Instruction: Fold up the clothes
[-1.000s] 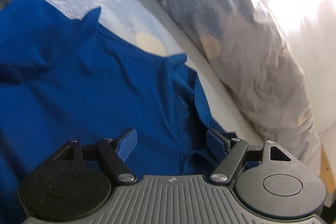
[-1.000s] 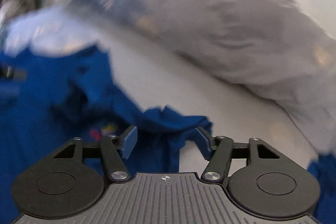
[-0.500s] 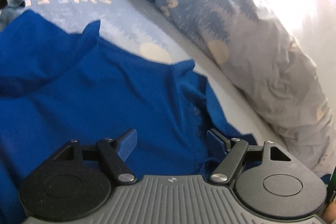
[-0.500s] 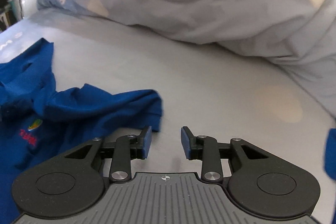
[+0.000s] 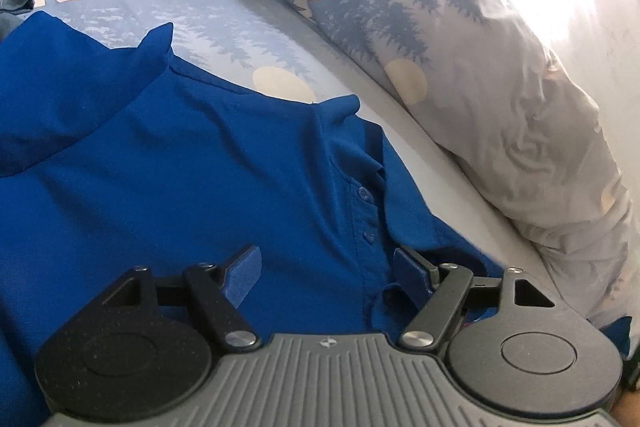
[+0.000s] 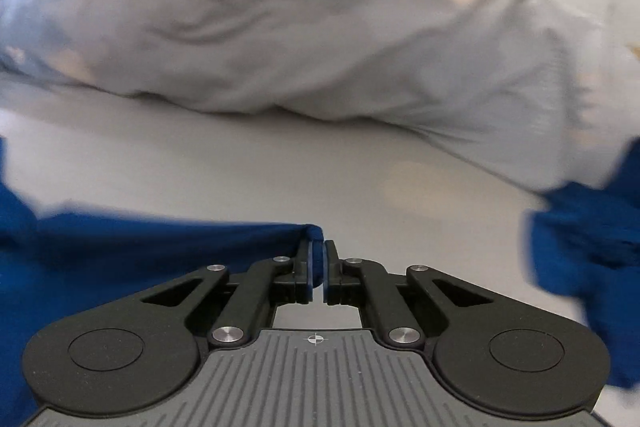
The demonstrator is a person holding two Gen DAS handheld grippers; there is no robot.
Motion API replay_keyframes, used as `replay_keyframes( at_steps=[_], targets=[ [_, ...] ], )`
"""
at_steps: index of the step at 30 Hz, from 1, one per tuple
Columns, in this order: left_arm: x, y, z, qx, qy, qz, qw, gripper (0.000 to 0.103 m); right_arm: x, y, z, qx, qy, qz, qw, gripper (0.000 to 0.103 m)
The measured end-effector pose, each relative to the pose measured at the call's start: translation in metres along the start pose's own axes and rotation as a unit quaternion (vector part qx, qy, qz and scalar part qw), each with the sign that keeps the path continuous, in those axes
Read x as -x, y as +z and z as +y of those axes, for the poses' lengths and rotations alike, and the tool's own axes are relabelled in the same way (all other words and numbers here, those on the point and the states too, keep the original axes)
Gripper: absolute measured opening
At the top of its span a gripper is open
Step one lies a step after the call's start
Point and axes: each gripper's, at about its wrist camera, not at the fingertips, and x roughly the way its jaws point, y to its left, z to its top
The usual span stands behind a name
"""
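I am pinching the sleeve tip point(image 6: 310, 231) of the blue polo shirt point(image 5: 180, 187) in my right gripper point(image 6: 319, 267), jaws just closing; the shirt is lying leftward on the bed point(image 6: 280, 179). My left gripper point(image 5: 326, 275) is hovering spread over the placket.

The left gripper point(image 5: 327, 273) hangs above the blue polo shirt point(image 5: 180, 167) with its jaws spread wide, one blue-padded finger point(image 5: 242, 277) toward nine o'clock and the other toward three o'clock, nothing pressed between them. It tilts down and forward, toward twelve o'clock in its own view. The right gripper point(image 6: 319, 259) has just been closing its jaws, and they now pinch a fold of the shirt's sleeve point(image 6: 160, 247) that runs in from nine o'clock; only a sliver of gap shows between the pads. It also tilts downward.
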Motion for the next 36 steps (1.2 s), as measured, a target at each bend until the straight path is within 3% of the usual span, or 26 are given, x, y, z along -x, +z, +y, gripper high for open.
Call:
replay_keyframes(
  at_steps=[4,6,9,12,15,19,23,27,32,34,35,36],
  targets=[
    [0.001,-0.001,-0.002,0.0,-0.01,0.005,0.9999,0.079,0.012,-0.016,-0.027,-0.014,0.0,0.088,0.996,0.022],
    [0.0,-0.002,-0.003,0.001,-0.01,0.008,0.9999,0.079,0.023,-0.021,-0.034,-0.008,-0.01,0.107,0.994,0.037],
    [-0.001,-0.004,-0.004,0.006,-0.009,0.01,0.9999,0.079,0.049,-0.021,-0.032,-0.005,0.004,0.087,0.996,0.042],
    [-0.001,-0.004,-0.005,0.008,-0.008,0.01,0.9999,0.079,0.072,-0.009,0.002,0.03,0.065,0.057,0.996,0.053],
    [-0.002,-0.005,-0.006,0.009,-0.007,0.016,0.9998,0.079,0.087,0.001,0.05,0.086,0.14,0.032,0.986,0.067],
    [-0.003,-0.006,-0.008,0.0,-0.005,0.022,0.9998,0.079,0.087,0.007,0.109,0.126,0.199,0.029,0.971,0.069],
    [-0.002,-0.003,-0.001,0.015,-0.009,0.027,0.9995,0.079,0.072,0.009,0.145,0.144,0.246,0.028,0.958,0.068],
    [0.0,0.002,0.006,0.029,-0.003,0.026,0.9993,0.079,0.072,0.021,0.185,0.178,0.274,-0.006,0.945,0.068],
    [0.001,0.004,0.009,0.03,-0.002,0.029,0.9991,0.079,0.064,0.031,0.252,0.299,0.251,0.016,0.921,0.066],
    [0.002,0.005,0.011,0.031,-0.002,0.031,0.999,0.079,0.052,0.03,0.273,0.339,0.223,0.04,0.913,0.033],
    [0.002,0.006,0.013,0.032,-0.003,0.032,0.999,0.079,0.046,0.031,0.279,0.344,0.207,0.048,0.915,0.007],
    [0.002,0.006,0.014,0.034,-0.005,0.034,0.9989,0.079,0.042,0.035,0.283,0.342,0.196,0.052,0.918,0.007]
  ],
)
